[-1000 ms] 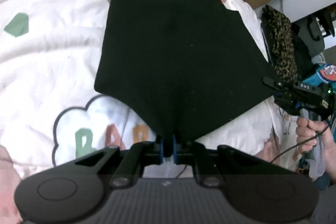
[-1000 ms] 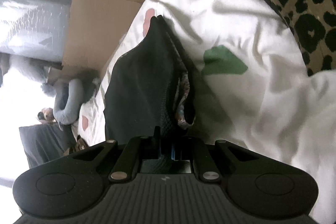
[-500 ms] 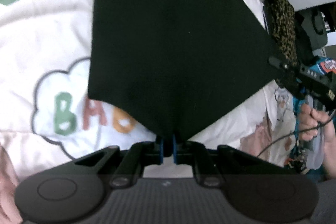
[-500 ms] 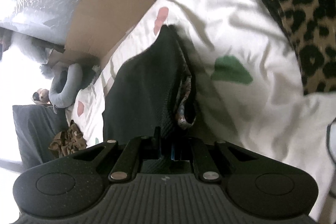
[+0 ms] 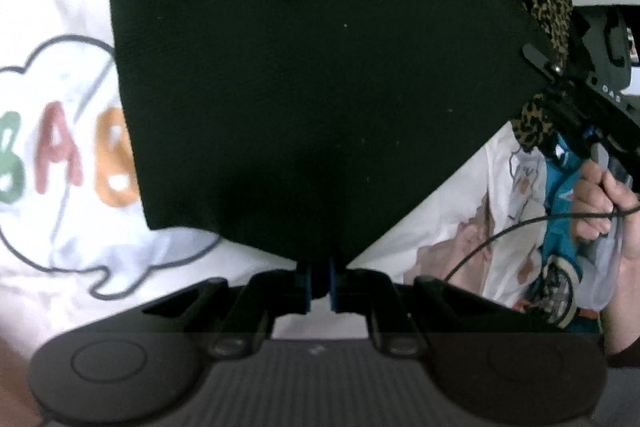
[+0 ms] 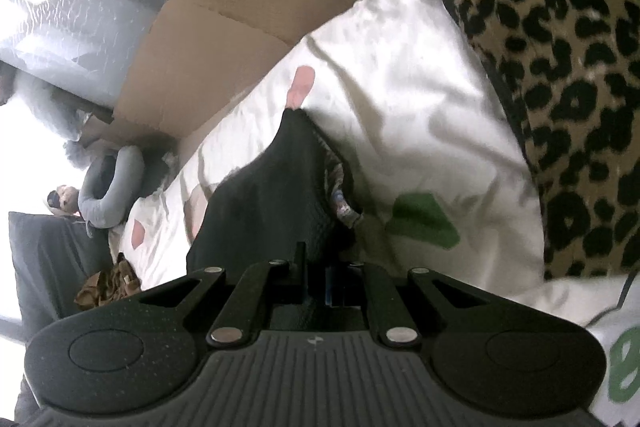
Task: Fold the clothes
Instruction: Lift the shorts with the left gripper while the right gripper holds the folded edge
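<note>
Left gripper (image 5: pixel 319 281) is pinching one corner of the black garment (image 5: pixel 304 75), its blue pads pressed together on the cloth, and my right gripper (image 6: pixel 316 281) is pinching another corner of the same piece (image 6: pixel 268 199), with cloth bunched between its closed fingers. From the left wrist view I see the right gripper (image 5: pixel 538 57) out at the far right corner of the cloth, so the garment hangs stretched between my two hands above the bedsheet (image 5: pixel 52 75).

I judge this to be the carry-over of a fold: both held corners need to travel together toward the far edge of the garment, kept level so the fabric lands flat, and only then should I let go.

Beyond the cloth, the white sheet shows a cloud outline with coloured letters. A leopard-print fabric (image 6: pixel 560 47) lies along the sheet's right side, a cardboard sheet (image 6: pixel 248 11) stands past its far edge, and a grey neck pillow (image 6: pixel 110 191) sits further left.
</note>
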Available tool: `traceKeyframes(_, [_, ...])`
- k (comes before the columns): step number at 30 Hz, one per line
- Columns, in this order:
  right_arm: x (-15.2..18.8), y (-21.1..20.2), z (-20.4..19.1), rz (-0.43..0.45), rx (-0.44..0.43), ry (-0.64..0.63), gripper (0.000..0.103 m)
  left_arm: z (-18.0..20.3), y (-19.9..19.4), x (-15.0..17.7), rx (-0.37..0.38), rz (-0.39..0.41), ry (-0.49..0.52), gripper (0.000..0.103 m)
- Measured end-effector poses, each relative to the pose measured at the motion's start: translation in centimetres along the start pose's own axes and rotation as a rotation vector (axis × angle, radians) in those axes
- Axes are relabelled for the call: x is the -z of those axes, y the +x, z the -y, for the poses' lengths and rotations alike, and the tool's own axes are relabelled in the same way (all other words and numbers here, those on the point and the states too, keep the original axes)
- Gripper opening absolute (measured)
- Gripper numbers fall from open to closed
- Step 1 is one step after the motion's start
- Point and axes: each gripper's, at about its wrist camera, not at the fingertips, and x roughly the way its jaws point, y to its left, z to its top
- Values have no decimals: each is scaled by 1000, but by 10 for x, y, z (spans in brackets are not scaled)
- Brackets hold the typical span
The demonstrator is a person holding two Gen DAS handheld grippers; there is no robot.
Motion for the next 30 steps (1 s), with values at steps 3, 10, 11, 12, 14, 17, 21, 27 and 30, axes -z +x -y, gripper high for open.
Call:
traceKeyframes(3, [-11, 2, 0, -1, 3, -20, 6, 8, 8, -2, 10, -17, -25, 8])
traceKeyframes(10, [-34, 5, 2, 15, 17, -54, 6, 36, 24, -4, 15, -22, -11, 8])
traceKeyframes(11, [-37, 5, 1, 17, 17, -61, 6, 40, 27, -4, 12, -22, -16, 8])
traceKeyframes(12, [-40, 6, 1, 19, 19, -70, 6, 43, 30, -4, 9, -21, -23, 8])
traceKeyframes(14, [-46, 7, 0, 22, 24, -81, 6, 50, 36, -4, 9, -20, -39, 8])
traceKeyframes(17, [-54, 9, -1, 27, 33, -97, 5, 63, 43, -1, 22, -6, -41, 8])
traceKeyframes(21, [-65, 11, 0, 36, 46, -114, 5, 72, 49, 2, 67, 0, -33, 8])
traceKeyframes(27, [-70, 23, 12, 16, 92, -123, 6, 62, 61, 8, 78, -16, -80, 10])
traceKeyframes(30, [-68, 30, 21, 7, 128, -114, 6, 63, 71, 13, -10, -71, 2, 9])
